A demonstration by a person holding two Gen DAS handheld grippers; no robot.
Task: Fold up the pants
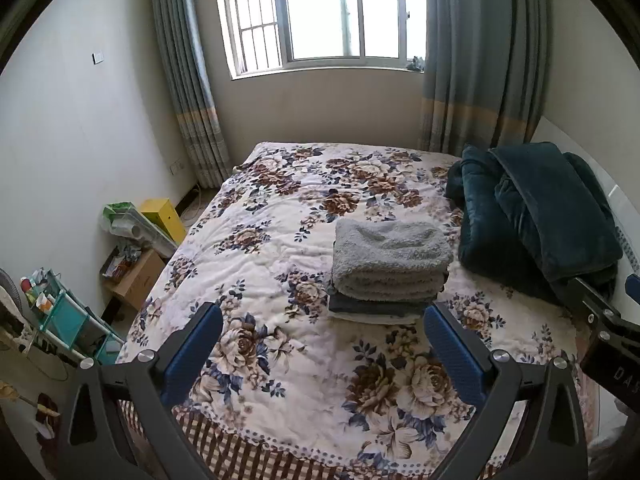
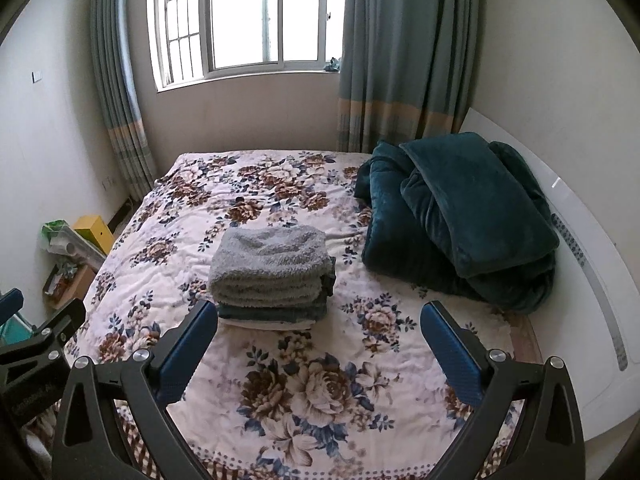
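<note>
Left gripper [image 1: 324,316] and right gripper [image 2: 320,314] level above bed [image 2: 280,360] (jaws apart, empty).

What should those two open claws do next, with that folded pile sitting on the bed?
Probably bring both forward toward the folded stack. The left gripper and right gripper are open, empty and short of it, and the grey fleecy item on top looks easiest to take hold of.
</note>
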